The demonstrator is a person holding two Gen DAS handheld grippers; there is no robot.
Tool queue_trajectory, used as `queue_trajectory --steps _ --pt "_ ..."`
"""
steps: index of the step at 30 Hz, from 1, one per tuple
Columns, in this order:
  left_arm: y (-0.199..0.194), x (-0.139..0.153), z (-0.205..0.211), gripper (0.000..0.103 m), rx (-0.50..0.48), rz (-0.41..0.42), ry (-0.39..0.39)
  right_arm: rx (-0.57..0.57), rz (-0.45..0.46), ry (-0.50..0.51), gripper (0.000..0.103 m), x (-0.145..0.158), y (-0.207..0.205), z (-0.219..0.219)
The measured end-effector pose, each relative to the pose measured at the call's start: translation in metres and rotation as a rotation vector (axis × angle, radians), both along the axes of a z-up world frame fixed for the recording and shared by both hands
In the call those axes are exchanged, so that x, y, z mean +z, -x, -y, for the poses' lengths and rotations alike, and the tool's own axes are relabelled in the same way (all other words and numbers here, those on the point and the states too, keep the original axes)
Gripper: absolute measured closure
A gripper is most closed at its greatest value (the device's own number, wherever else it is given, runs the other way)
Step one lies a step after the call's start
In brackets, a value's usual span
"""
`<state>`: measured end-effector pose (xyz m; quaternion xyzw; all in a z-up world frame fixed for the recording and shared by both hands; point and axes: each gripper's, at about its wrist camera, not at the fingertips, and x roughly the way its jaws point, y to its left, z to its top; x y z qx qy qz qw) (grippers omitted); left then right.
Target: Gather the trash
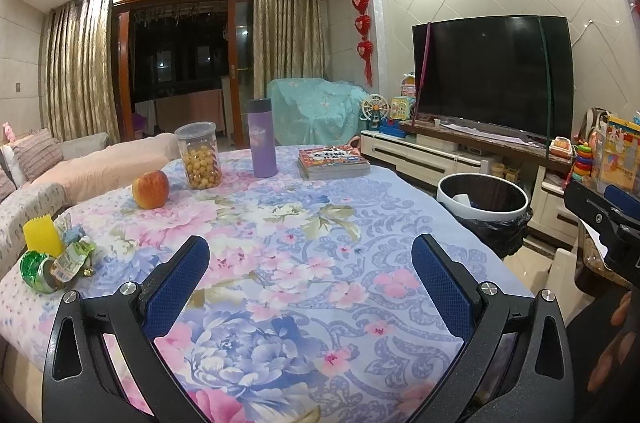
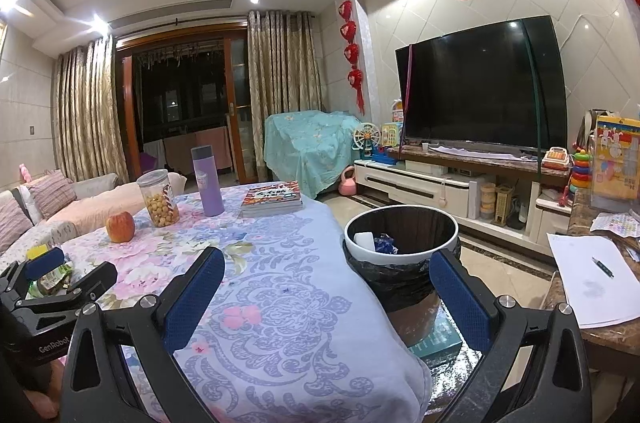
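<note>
A pile of crumpled wrappers with a yellow piece and a green foil piece lies at the table's left edge, left of my left gripper, which is open and empty over the floral tablecloth. In the right wrist view the wrappers show partly hidden behind the left gripper. A white-rimmed trash bin with a black bag stands right of the table and holds some trash; it also shows in the left wrist view. My right gripper is open and empty, near the table's right edge and the bin.
On the table stand an apple, a clear jar of yellow snacks, a purple flask and a stack of books. A sofa is on the left, a TV stand behind, and a side table with paper on the right.
</note>
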<state>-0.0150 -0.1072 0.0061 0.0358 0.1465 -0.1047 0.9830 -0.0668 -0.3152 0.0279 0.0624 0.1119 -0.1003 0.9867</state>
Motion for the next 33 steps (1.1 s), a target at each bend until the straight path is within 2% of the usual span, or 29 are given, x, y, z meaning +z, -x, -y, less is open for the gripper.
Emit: queue_trajectory --steps 33 --pt "-0.0049 -0.0024 -0.0039 0.0 -0.003 -0.012 0.004 0.005 -0.002 -0.006 0.0 -0.0006 -0.0004 -0.0019"
